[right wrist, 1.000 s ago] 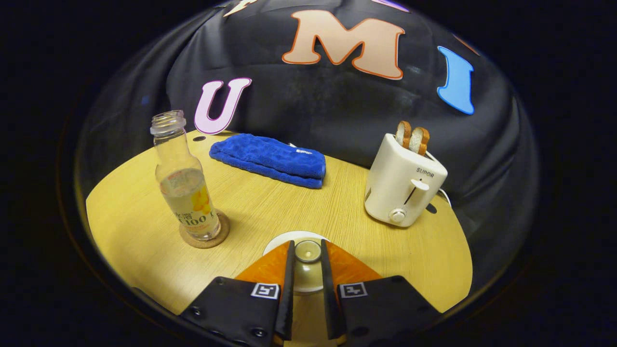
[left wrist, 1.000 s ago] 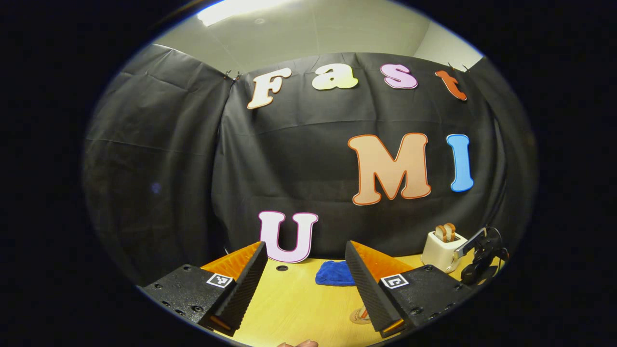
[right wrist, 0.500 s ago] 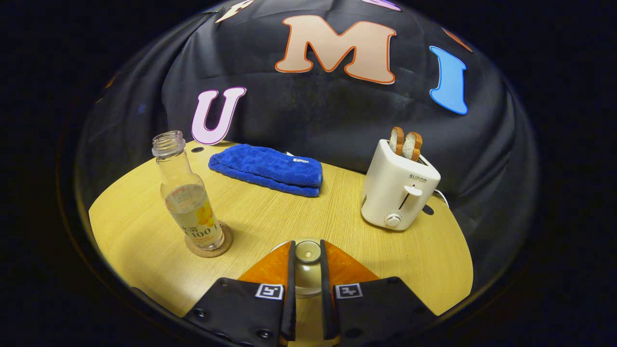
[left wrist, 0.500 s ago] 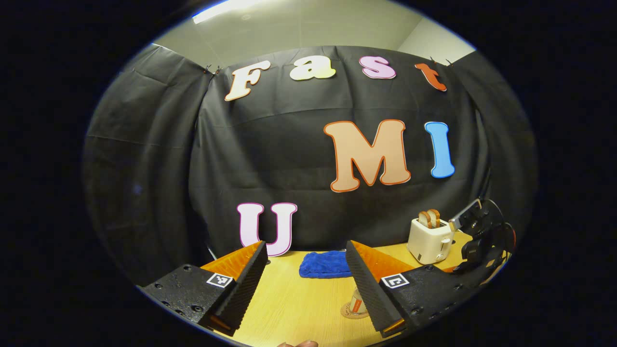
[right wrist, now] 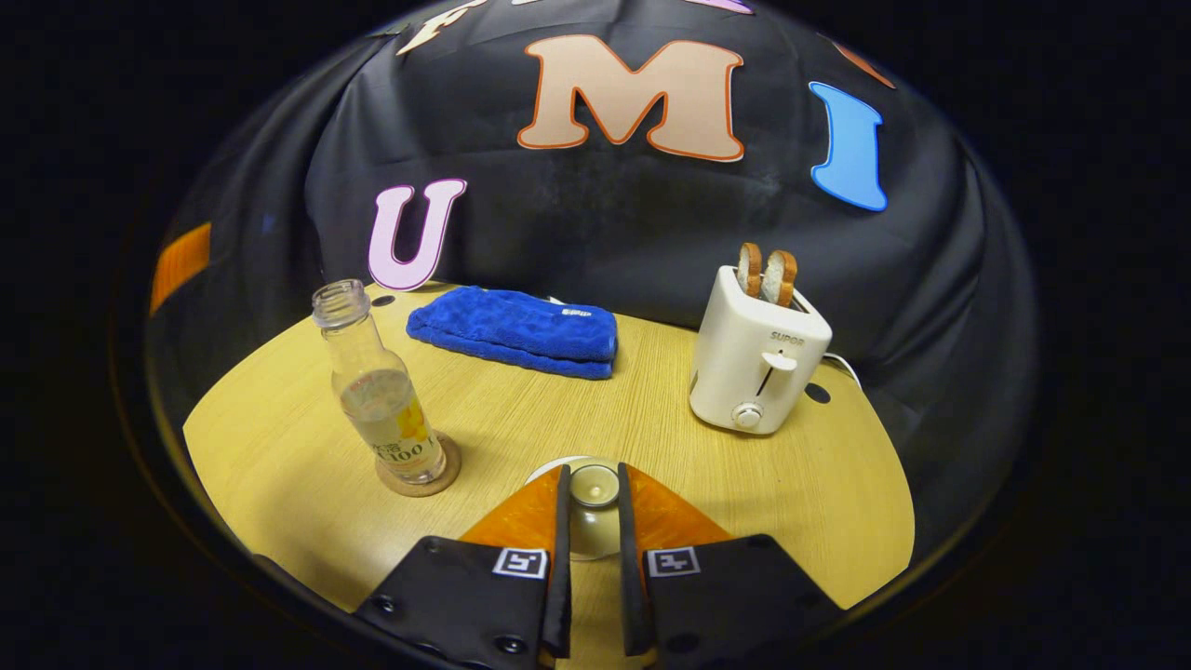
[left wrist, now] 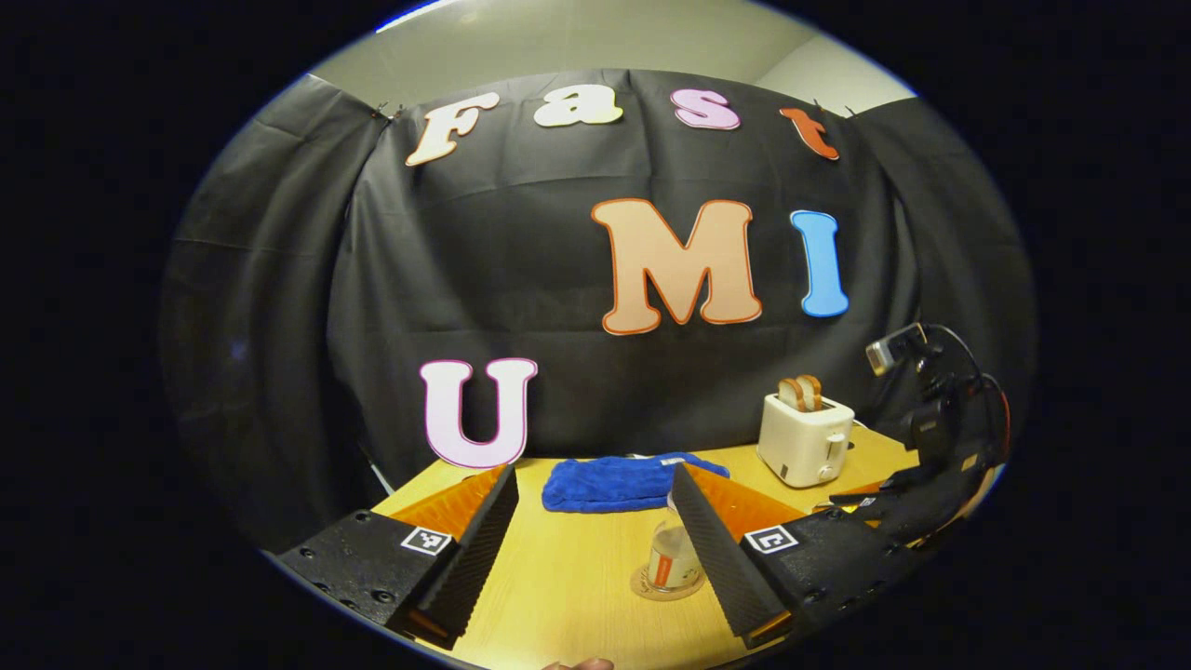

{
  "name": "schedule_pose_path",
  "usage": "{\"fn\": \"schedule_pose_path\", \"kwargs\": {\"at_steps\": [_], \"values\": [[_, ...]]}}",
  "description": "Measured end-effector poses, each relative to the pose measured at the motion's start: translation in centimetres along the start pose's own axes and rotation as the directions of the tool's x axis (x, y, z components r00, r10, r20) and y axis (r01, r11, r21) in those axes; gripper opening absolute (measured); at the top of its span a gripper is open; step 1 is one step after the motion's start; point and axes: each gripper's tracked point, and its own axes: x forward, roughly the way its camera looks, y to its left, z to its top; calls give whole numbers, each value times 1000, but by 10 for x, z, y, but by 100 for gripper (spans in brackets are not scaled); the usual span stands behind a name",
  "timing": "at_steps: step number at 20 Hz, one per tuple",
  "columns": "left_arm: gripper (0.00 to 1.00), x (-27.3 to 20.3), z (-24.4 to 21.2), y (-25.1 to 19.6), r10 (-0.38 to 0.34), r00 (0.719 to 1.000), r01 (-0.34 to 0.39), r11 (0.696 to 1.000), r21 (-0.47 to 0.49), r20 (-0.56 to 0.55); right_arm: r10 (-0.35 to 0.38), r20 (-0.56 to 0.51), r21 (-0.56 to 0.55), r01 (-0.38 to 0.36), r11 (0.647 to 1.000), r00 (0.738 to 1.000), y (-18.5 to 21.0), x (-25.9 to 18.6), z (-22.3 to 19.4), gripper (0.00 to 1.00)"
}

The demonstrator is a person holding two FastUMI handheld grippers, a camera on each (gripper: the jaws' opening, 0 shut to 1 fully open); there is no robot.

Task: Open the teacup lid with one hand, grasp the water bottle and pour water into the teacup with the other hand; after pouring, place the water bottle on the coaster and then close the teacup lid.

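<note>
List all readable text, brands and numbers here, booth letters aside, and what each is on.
"SUPOR": front of the toaster.
Label on the water bottle: mostly too small to read.
Tag on the blue towel: too blurred.
left gripper, right gripper: coded square markers, no words.

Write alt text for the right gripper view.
The right gripper is shut on the teacup lid knob. On the table stand a water bottle on a coaster, a blue cloth and a toaster.
</note>
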Motion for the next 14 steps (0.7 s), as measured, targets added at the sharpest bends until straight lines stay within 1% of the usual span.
{"fn": "schedule_pose_path", "kwargs": {"at_steps": [3, 6, 7, 8, 9, 10, 11, 12, 13, 14], "values": [[98, 7, -24, -17, -65, 998, 66, 998, 18, -15, -17, -2, 34, 17, 999, 1000, -7, -10, 4, 24], [98, 14, -48, -33, -118, 992, 121, 992, 38, -54, -44, -10, 46, 44, 998, 999, -15, -22, 4, 26], [97, 17, -55, -38, -137, 988, 139, 990, 36, -65, -51, -11, 49, 51, 997, 999, -18, -26, 4, 27], [96, 19, -60, -42, -153, 985, 155, 987, 29, -74, -60, -13, 52, 60, 997, 998, -19, -30, 3, 25], [96, 22, -66, -47, -169, 982, 171, 985, 20, -80, -69, -13, 53, 69, 996, 998, -22, -35, 3, 27], [97, 26, -73, -50, -180, 979, 182, 983, 13, -94, -76, -13, 55, 77, 996, 997, -23, -39, 3, 24], [97, 29, -83, -52, -187, 976, 189, 982, 9, -110, -83, -15, 58, 84, 995, 996, -24, -43, 1, 26], [97, 32, -90, -54, -193, 974, 195, 981, 5, -119, -89, -20, 66, 90, 994, 996, -25, -47, 0, 24], [97, 36, -98, -56, -200, 972, 202, 979, 3, -123, -91, -27, 81, 93, 992, 995, -24, -50, -2, 27], [97, 39, -105, -56, -203, 970, 205, 979, 8, -132, -93, -33, 96, 96, 991, 995, -22, -54, -3, 24]]}}
